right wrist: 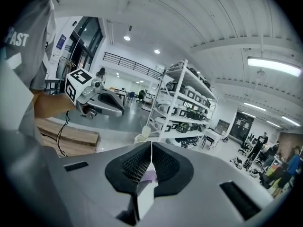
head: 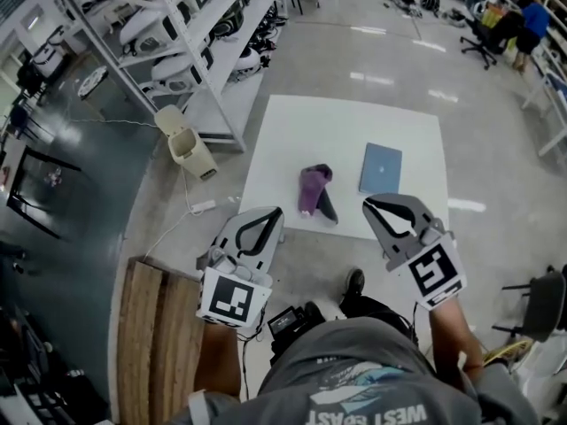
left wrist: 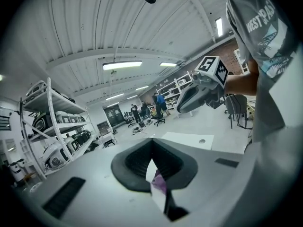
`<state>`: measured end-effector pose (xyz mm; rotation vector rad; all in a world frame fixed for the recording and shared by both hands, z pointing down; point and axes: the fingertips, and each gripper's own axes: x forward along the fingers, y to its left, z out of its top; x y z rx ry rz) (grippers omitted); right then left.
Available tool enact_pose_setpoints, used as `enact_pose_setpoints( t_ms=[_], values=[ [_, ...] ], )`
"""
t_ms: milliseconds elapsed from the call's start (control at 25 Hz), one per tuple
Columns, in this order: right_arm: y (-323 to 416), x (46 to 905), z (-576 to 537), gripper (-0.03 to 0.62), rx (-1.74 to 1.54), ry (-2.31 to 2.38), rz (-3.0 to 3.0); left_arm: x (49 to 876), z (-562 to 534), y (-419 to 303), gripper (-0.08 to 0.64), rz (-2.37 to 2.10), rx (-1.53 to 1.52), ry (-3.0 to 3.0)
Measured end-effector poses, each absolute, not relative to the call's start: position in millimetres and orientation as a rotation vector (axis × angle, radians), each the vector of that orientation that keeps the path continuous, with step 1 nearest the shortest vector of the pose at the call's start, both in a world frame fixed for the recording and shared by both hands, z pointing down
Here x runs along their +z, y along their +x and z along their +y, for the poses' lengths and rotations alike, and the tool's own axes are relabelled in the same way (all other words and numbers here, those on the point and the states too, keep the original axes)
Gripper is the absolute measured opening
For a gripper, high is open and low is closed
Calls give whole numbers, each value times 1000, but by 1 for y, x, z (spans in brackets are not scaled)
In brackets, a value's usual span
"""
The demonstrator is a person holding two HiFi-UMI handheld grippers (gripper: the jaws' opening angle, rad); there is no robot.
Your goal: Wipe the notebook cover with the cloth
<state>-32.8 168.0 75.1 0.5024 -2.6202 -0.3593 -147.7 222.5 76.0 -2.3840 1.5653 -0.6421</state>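
Left gripper (head: 275, 212) and right gripper (head: 368, 204) hover clenched and empty at the table's (head: 292, 122) near edge. The cloth (head: 312, 189) lies left of the notebook (head: 380, 167), seemingly awaiting pickup.

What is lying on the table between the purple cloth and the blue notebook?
Nothing: in the head view only bare white table separates the cloth from the notebook.
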Motion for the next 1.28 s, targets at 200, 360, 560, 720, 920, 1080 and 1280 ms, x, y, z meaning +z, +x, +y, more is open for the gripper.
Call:
enact_pose_setpoints(
  t_ms=[200,360,560,720,920,1080,1280],
  values=[
    [-35,80,135,32,-331,424,-2646,80,193,-146,2,1627,-707,-2370],
    [-29,88,101,32,-303,377,-2660,82,163,-137,2,1661,-751,-2358],
    [-31,103,65,32,-272,293,-2683,88,132,-133,2,1726,-813,-2319],
    [-33,117,47,32,-253,227,-2691,93,120,-129,2,1781,-859,-2293],
    [-41,137,36,32,-210,183,-2678,108,111,-136,2,1820,-880,-2292],
    [-57,155,31,32,-184,166,-2651,123,101,-151,2,1836,-873,-2312],
    [-78,166,22,32,-184,182,-2614,141,82,-166,2,1813,-824,-2380]
  ],
)
